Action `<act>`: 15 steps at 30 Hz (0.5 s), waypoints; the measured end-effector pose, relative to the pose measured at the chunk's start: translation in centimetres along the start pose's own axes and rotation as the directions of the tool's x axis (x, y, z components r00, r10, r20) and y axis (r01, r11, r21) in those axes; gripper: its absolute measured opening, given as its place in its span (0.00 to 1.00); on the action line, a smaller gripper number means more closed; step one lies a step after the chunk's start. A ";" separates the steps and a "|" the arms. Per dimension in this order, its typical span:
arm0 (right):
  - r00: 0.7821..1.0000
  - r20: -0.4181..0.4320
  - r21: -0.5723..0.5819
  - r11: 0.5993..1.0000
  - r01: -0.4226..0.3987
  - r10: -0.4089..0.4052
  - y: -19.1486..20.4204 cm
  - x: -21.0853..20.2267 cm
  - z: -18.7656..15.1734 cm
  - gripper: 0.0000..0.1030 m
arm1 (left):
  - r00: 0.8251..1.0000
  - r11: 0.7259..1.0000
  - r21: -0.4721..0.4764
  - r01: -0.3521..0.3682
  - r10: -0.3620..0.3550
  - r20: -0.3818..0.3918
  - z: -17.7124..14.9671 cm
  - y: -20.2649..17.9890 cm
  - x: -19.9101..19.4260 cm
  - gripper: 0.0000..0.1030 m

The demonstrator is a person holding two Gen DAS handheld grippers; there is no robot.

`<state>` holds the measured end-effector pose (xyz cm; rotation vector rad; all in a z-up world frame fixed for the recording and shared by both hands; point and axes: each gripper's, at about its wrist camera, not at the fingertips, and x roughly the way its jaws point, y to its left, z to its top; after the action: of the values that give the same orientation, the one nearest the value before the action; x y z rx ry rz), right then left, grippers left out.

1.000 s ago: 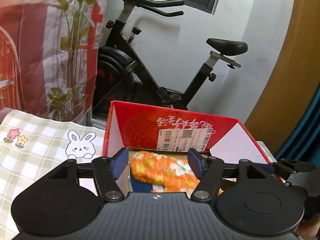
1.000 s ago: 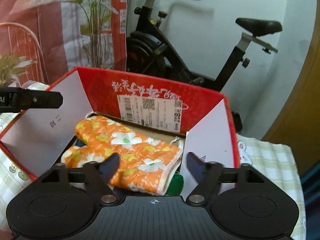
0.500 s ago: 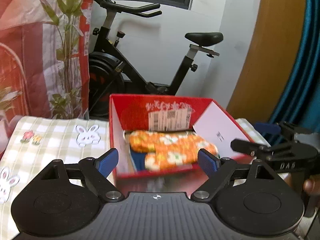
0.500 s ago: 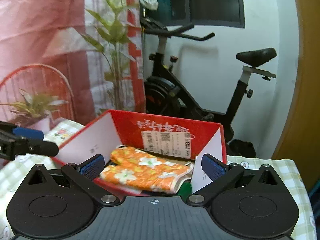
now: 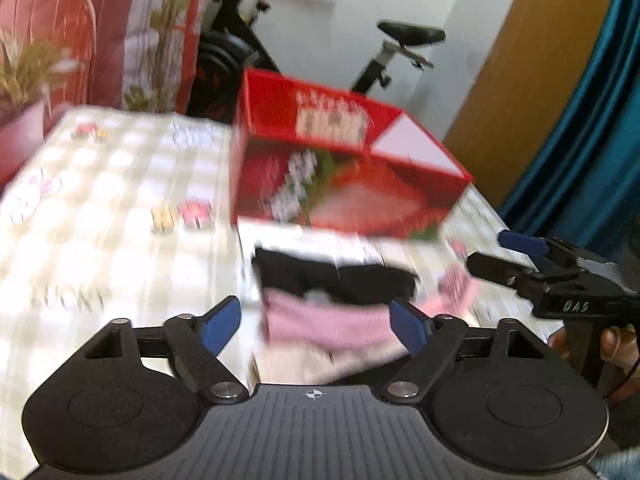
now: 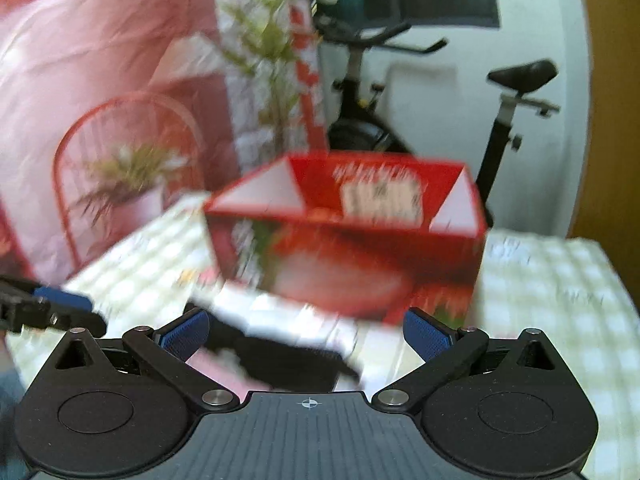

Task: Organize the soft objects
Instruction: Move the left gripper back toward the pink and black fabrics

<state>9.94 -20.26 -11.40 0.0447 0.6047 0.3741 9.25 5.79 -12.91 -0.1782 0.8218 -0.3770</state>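
A red cardboard box [image 5: 340,196] stands open on the checked tablecloth [image 5: 100,220], and its inside is hidden from here. In front of it lies a blurred pile of soft things: a black cloth [image 5: 332,276] on a pink cloth [image 5: 328,320], with something white underneath. My left gripper [image 5: 316,324] hovers over the pile's near side. Its jaws are closing, and the blue pads stand apart from the cloth. My right gripper [image 6: 306,336] is wide open and empty above the black cloth [image 6: 280,364], facing the box [image 6: 360,264]. It also shows in the left wrist view, as the right gripper [image 5: 532,264].
An exercise bike [image 6: 512,80] stands behind the table against the white wall. A potted plant [image 5: 24,80] and a red wire frame [image 6: 128,160] sit at the far left. A teal curtain [image 5: 600,120] hangs at the right. The table's right edge [image 6: 600,280] is near.
Both grippers have drawn back from the box. The orange flowered cloth inside it has gone out of sight and the black and pink pile has come into view. The right jaws have spread wider.
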 end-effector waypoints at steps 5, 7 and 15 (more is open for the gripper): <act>0.991 -0.133 -0.093 0.996 -0.013 0.000 2.1 -0.5 -3.7 1.00 | 0.993 0.998 -0.009 0.064 -0.065 -0.095 -2.5 0.0 1.1 0.52; 0.987 -0.163 -0.120 0.992 -0.024 0.004 2.7 -0.7 -4.6 1.00 | 0.988 0.997 -0.012 0.081 -0.081 -0.131 -3.0 0.0 1.9 0.51; 0.964 -0.262 -0.159 0.987 -0.002 -0.040 3.3 1.7 -6.4 1.00 | 0.964 0.998 -0.028 0.064 -0.069 -0.258 -4.0 1.0 6.0 0.50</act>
<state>6.53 -17.02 -17.09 -0.1659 0.8371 0.4119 10.19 4.32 -19.96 -0.1776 1.0801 -0.4622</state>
